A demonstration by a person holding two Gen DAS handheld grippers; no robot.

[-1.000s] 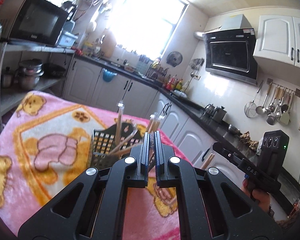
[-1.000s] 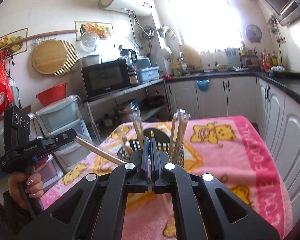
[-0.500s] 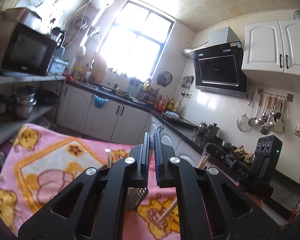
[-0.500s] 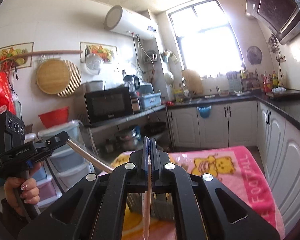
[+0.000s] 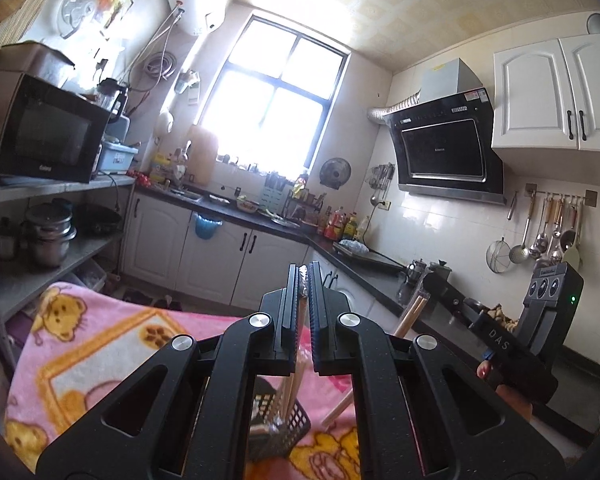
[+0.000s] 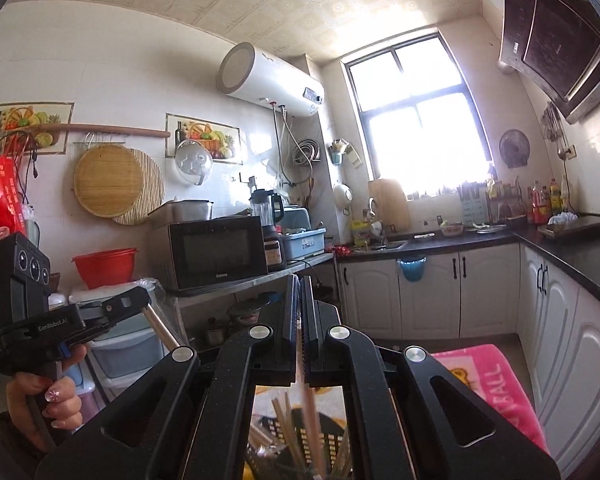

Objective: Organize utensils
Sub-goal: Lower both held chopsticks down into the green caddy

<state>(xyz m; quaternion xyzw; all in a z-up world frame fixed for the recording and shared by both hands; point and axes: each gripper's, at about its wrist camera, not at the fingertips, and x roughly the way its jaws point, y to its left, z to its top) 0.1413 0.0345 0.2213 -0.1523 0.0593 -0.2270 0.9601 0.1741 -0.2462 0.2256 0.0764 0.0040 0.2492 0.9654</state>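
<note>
left claw [image 5: 303, 280]: matt black plastic with a fine speckle, silver metal pivot pins
right claw [image 6: 298, 288]: the same matt black plastic, ribbed pads
chopsticks [image 5: 290, 390]: pale wood or bamboo, smooth; clear glossy wrap at the top end
basket [image 5: 296, 426]: black plastic mesh, dull
blanket [image 5: 100, 344]: soft fleecy cloth, pink and yellow print
counter [image 6: 580, 254]: dark, polished, glossy
microwave [image 6: 216, 252]: glossy black door
round mat [image 6: 108, 178]: woven bamboo, rough
</note>
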